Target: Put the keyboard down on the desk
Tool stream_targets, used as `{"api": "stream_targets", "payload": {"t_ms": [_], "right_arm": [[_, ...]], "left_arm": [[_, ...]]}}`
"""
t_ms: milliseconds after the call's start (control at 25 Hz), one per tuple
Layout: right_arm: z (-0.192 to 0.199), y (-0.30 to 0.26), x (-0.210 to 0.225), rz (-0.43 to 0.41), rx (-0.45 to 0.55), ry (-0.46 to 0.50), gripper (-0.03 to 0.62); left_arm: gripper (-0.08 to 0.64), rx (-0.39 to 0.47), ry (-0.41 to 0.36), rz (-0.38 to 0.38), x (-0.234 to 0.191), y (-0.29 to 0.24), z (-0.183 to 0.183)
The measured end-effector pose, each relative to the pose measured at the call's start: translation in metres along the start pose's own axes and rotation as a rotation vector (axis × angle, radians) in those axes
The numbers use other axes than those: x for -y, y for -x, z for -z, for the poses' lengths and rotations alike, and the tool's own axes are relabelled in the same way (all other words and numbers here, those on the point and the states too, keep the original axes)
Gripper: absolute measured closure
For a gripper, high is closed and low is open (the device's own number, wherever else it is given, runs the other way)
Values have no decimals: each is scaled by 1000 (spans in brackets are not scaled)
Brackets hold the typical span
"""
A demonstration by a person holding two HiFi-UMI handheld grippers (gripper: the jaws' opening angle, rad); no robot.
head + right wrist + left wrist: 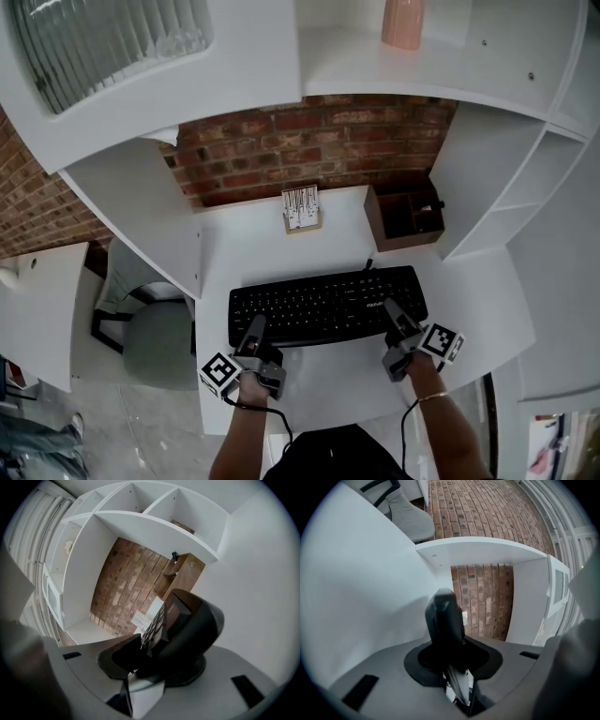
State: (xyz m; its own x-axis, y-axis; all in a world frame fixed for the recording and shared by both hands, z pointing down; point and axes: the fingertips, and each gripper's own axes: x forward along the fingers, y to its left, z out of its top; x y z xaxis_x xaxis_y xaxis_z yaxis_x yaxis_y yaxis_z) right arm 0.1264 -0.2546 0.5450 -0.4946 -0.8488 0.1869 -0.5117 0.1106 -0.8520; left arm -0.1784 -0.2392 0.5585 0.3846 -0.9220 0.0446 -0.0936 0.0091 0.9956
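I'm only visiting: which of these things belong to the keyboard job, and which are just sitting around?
Part of the job:
- black keyboard
- left gripper and right gripper, each clamped on one end of it
- white desk

Just lying about:
- wooden organiser
- card stand
- pink vase
- grey chair

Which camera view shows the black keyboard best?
The head view: the whole keyboard is in frame, seen from above. The left gripper view shows only its dark end; the right gripper view shows a few keys and one corner.
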Motion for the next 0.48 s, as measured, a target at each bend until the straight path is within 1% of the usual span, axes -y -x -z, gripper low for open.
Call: {"api": "stream_targets", "payload": {"t_ms": [120, 240, 320, 480], "right_arm": [[0, -6, 6, 19, -18, -7, 459], [2, -11, 9, 7, -28, -32, 459], [3, -12, 12, 20, -35, -43, 459], [-1, -14, 18, 39, -43, -66, 460]], "left_arm": [[466, 8, 0, -9, -3, -4, -2], [468, 13, 0, -40, -11, -3, -3], [466, 12, -6, -66, -17, -2, -2], [466, 14, 5, -56, -17, -6, 0]]}}
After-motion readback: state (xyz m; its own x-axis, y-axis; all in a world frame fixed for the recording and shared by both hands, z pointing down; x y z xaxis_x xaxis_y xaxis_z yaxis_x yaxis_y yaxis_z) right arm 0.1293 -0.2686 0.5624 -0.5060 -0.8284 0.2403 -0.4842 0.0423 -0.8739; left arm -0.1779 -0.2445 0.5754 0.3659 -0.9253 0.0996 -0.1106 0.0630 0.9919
